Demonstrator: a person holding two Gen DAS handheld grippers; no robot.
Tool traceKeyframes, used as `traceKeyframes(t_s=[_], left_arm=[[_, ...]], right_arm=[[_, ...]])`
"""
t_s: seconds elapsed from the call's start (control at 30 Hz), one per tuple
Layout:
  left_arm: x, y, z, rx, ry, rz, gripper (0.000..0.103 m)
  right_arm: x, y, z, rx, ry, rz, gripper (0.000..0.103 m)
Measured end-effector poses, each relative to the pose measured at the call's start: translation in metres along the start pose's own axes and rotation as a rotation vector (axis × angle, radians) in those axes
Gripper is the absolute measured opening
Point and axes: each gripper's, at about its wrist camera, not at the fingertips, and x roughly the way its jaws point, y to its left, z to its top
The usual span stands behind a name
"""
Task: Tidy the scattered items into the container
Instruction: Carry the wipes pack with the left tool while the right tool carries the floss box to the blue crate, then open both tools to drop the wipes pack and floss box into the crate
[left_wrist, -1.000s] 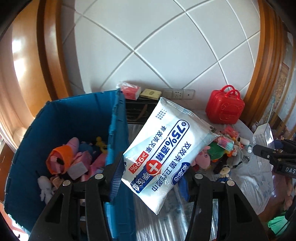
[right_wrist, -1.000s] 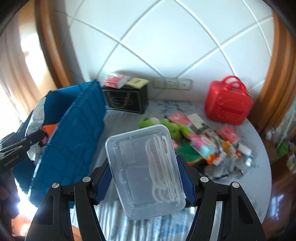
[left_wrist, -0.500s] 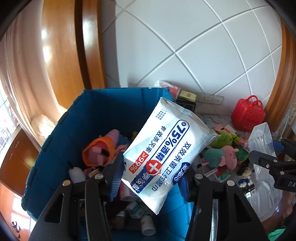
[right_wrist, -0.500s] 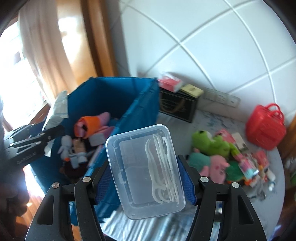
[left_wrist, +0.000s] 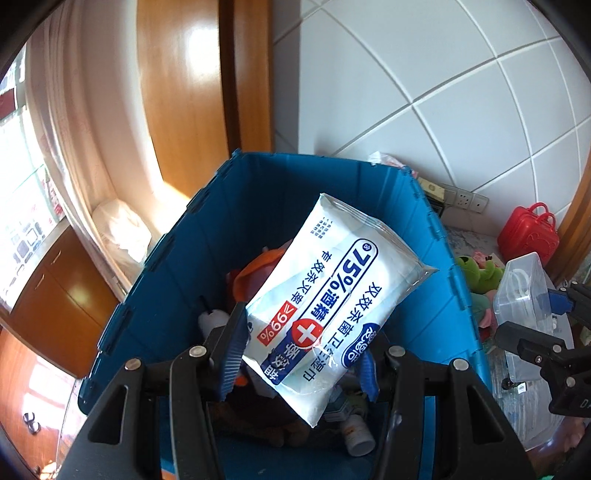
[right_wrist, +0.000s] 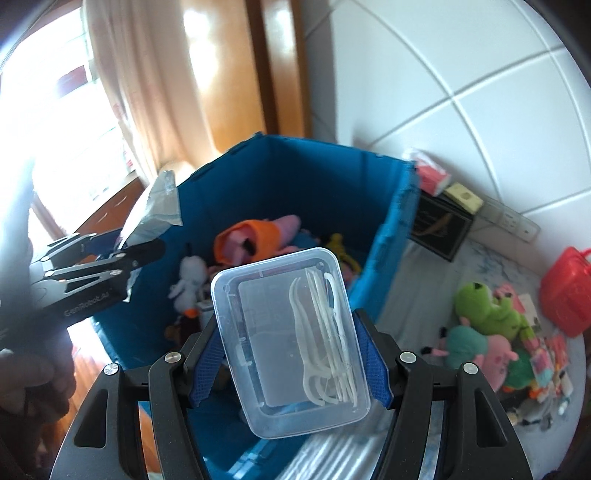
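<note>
The blue container (left_wrist: 439, 258) is the largest item and lies directly ahead of and below both grippers, its open top facing them. Its interior holds soft toys, among them an orange and pink plush (right_wrist: 255, 236) and a white plush (right_wrist: 190, 277), and a small white bottle (left_wrist: 356, 435) near the wall closest to the left gripper.

The table (right_wrist: 424, 314) extends to the right of the container. A red case (right_wrist: 569, 295) stands at its far right, a black box (right_wrist: 439, 225) stands against the wall just beside the container's far corner, and a green plush (right_wrist: 487, 306) lies among scattered small items ahead and to the right of the right gripper.

The left gripper (left_wrist: 301, 354) is clamped on the wet wipes pack (left_wrist: 332, 306): both blue pads press the lower end of the pack, which rises tilted away from the jaws and hangs over the container's opening.

The right gripper (right_wrist: 291, 354) is clamped on the clear plastic box (right_wrist: 288, 343), one pad on each long side. The box holds white floss picks (right_wrist: 325, 328) and sits over the container's near wall, right of the left gripper. In the left wrist view the same box appears at the right edge, outside the container's right wall
</note>
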Motion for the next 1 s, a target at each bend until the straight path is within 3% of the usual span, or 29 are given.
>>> traceKeyframes(t_s=[0.3,0.57,0.63,0.67,0.7,0.73,0.77,1.0], left_arm=[[0.007,0.036,-0.016,-0.037,0.025,0.03,0.051],[0.01,0.047,-0.017,-0.034,0.024,0.039,0.052],[0.011,0.048,-0.014,-0.029,0.023,0.062,0.058],[0.013,0.048,-0.013,-0.028,0.031,0.067,0.079],[0.013,0.049,-0.013,-0.037,0.032,0.066,0.103],[0.012,0.05,-0.013,-0.048,0.023,0.066,0.103],[0.011,0.051,-0.012,-0.057,0.021,0.069,0.103],[0.014,0.049,-0.011,-0.057,0.026,0.08,0.103]], right_arm=[[0.025,0.038,0.004,-0.057,0.041,0.037,0.066],[0.032,0.046,0.005,-0.057,0.048,0.045,0.066],[0.032,0.048,0.005,-0.059,0.043,0.053,0.067],[0.033,0.048,0.006,-0.061,0.042,0.054,0.071],[0.033,0.049,0.007,-0.063,0.042,0.055,0.091],[0.032,0.049,0.007,-0.06,0.031,0.06,0.1],[0.03,0.049,0.008,-0.059,0.021,0.06,0.103],[0.025,0.042,0.005,-0.033,0.016,0.048,0.103]])
